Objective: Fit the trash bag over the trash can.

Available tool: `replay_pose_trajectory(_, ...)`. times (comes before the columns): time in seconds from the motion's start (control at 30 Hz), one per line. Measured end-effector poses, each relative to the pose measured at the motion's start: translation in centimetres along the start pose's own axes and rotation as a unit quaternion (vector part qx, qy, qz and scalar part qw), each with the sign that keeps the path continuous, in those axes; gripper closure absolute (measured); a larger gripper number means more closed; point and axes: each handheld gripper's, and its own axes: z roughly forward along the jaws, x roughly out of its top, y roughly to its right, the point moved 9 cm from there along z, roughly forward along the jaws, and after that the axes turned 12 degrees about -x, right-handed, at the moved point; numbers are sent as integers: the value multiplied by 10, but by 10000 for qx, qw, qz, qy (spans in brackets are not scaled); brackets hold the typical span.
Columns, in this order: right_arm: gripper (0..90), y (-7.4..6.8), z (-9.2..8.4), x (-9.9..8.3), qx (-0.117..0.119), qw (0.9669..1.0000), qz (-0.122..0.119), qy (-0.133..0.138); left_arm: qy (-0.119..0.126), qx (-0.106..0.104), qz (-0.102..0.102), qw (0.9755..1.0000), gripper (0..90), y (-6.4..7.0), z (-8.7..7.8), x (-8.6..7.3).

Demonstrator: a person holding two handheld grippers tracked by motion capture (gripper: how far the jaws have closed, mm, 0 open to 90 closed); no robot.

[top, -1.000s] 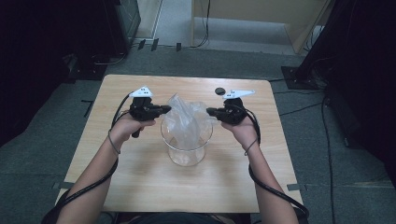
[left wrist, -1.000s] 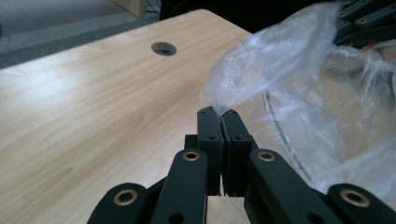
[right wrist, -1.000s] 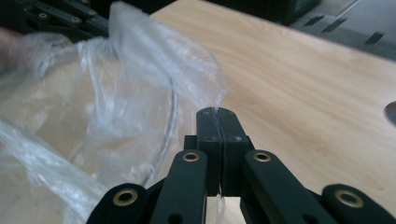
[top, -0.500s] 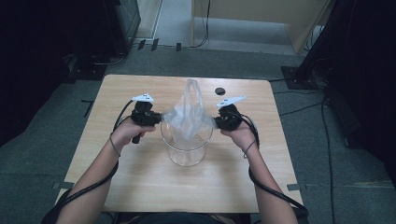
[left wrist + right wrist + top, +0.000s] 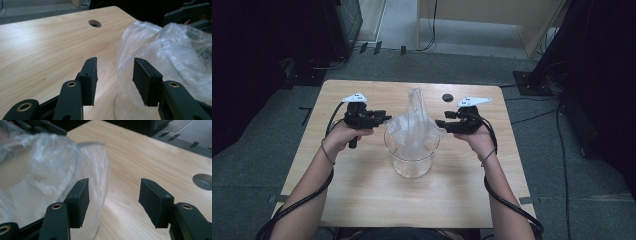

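A clear glass jar (image 5: 411, 156) stands mid-table with a thin clear plastic bag (image 5: 414, 120) tucked into it, the bag's top rising to a peak. My left gripper (image 5: 383, 118) is just left of the jar's rim and my right gripper (image 5: 438, 124) just right of it. Both pairs of jaws have just been opening. In the left gripper view the bag's (image 5: 175, 55) edge lies in the gap of the gripper (image 5: 115, 81), untouched by the pads. In the right gripper view the jar wall (image 5: 100, 182) and the bag (image 5: 37, 177) reach partly into the gap of the gripper (image 5: 113, 203), with no pad pressing.
The wooden table (image 5: 362, 200) has a round cable hole (image 5: 447, 97) behind the jar, also visible as the hole (image 5: 95, 23) and the hole (image 5: 203, 181). Dark equipment and cables surround the table on the grey floor (image 5: 262, 150).
Both grippers were shut on the bag's sides, and half a second ago they held it spread at the jar's rim. Now both have opened and let go.
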Motion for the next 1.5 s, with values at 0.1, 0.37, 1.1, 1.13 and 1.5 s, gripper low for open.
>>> replay_pose_trajectory(0.1,407,-3,-8,10,70,9998,78,196,3,21,40,10000,528,3,-3,4)
replay_pose_trajectory(0.37,393,-15,-14,17,221,9995,-99,189,-161,62,258,9995,503,13,-9,11)
replay_pose_trajectory(1.1,370,-37,-21,23,497,9983,-292,54,-245,-284,302,9988,472,44,-10,22)
replay_pose_trajectory(1.13,367,-38,-21,23,505,9983,-303,42,-240,-273,313,9988,472,45,-10,23)
replay_pose_trajectory(1.5,358,-55,-20,26,657,9966,-502,3,-274,-394,501,9976,465,57,-1,27)
